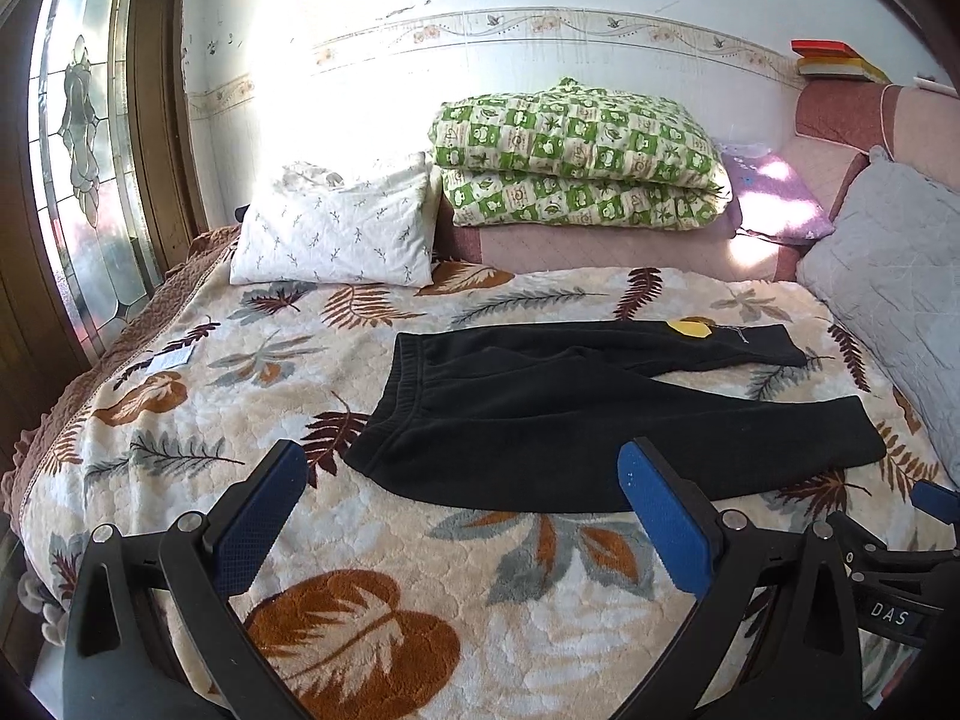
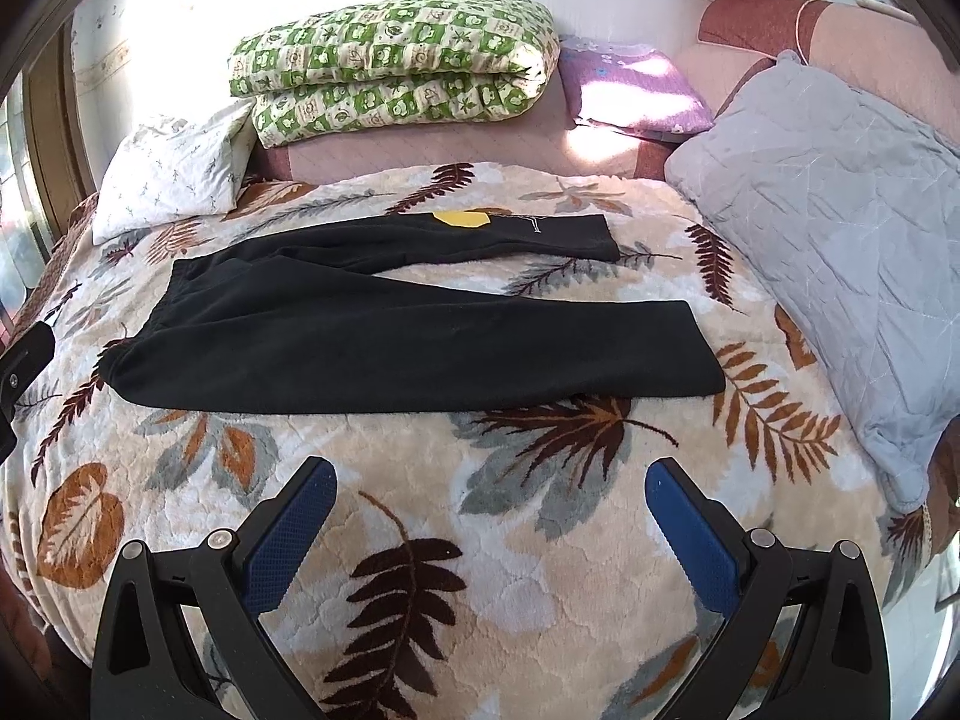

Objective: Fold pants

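Black pants (image 1: 540,414) (image 2: 384,330) lie spread flat on the leaf-patterned blanket (image 1: 252,408) (image 2: 540,516), waistband to the left, the two legs splayed apart to the right. A yellow patch (image 1: 690,327) (image 2: 461,218) shows on the far leg. My left gripper (image 1: 465,468) hovers open just in front of the pants' near edge, with nothing between its blue pads. My right gripper (image 2: 489,480) is open too, a short way in front of the near leg. Part of the right gripper (image 1: 933,501) shows at the left wrist view's right edge.
A white pillow (image 1: 336,234) (image 2: 174,171) and a folded green-checked quilt (image 1: 582,156) (image 2: 396,66) lie at the back. A grey pillow (image 1: 894,276) (image 2: 840,228) leans at the right. A stained-glass window (image 1: 84,138) stands to the left. Books (image 1: 831,60) rest on the headboard.
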